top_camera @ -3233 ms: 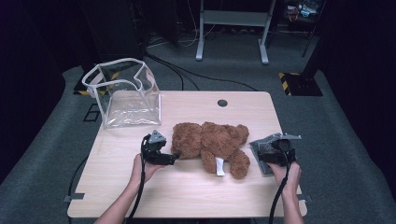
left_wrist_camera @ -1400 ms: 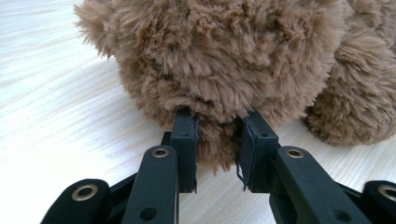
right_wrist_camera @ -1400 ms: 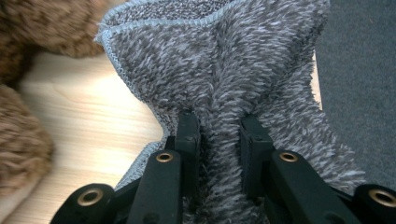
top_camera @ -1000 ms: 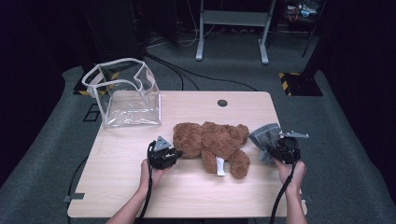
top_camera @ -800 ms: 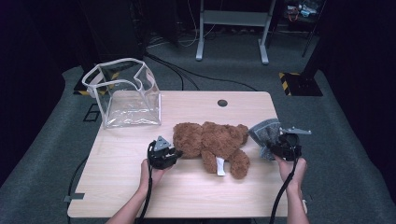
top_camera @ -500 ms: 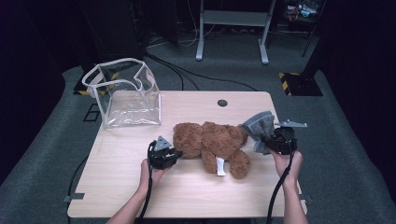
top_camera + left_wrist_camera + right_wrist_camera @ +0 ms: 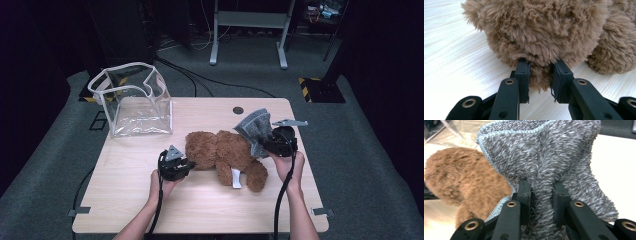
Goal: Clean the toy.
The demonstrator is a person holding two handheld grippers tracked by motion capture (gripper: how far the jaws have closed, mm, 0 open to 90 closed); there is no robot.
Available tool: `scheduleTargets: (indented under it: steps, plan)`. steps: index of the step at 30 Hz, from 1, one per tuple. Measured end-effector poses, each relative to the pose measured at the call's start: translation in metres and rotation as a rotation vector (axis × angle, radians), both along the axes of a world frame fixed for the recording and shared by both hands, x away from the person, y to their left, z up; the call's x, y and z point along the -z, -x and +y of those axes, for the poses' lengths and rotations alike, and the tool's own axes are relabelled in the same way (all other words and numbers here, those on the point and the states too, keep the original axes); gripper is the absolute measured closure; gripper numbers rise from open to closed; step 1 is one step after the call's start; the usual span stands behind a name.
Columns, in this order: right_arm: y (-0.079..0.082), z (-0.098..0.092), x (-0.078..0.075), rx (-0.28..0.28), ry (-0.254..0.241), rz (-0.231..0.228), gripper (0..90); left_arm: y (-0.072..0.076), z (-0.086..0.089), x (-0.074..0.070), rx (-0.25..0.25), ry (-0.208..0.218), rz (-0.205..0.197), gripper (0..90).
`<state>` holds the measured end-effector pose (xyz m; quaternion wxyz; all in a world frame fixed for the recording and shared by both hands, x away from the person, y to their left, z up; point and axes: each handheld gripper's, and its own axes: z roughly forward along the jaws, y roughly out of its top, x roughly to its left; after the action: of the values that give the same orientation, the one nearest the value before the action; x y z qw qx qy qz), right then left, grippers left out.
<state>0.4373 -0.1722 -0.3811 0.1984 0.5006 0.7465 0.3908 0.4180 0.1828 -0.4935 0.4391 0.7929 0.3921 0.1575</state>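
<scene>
One brown plush teddy bear (image 7: 225,152) lay on its side near the middle of the pale wooden desk (image 7: 135,200), slightly toward the right edge, its head toward the left. One white sewn-in label (image 7: 236,178) hung from its lower body, toward the near edge; no writing on it could be read.

The left tongs (image 7: 186,165) lay low at the bear's head, and in the left gripper view the left tongs (image 7: 540,80) were pinching a tuft of brown fur, the pads sunk into the plush. The right tongs (image 7: 263,145) were held above the desk over the bear's legs, near the right edge. In the right gripper view the right tongs (image 7: 541,195) were pinching a bunched fold of one grey fluffy towel (image 7: 554,152) with a light stitched hem; the cloth stood up from the tongs and partly hid the bear's rear end in the high view, where the grey towel (image 7: 254,129) lay between the tongs and the bear.

One clear plastic pouch with white edging (image 7: 135,102) stood open at the far left corner, well apart from the bear, nothing between them. One small round dark hole (image 7: 238,110) sat in the desk near the far edge. Two black cables trailed off the near edge, one from each gripper
</scene>
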Motion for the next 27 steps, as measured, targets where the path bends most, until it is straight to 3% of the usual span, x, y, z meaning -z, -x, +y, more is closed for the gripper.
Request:
scheduleTargets:
  steps: [14,21,27]
  plan:
    - [-0.003,0.046,0.006,-0.1,-0.023,0.017,72.1,-0.004,0.0,-0.001,0.009,0.003,0.003,70.2]
    - [-0.006,0.078,0.011,-0.16,-0.026,0.019,72.0,-0.004,0.0,-0.001,0.006,0.007,0.003,70.1]
    - [-0.009,0.098,0.015,-0.179,-0.027,0.025,71.8,-0.003,0.0,-0.002,0.005,0.007,0.002,70.1]
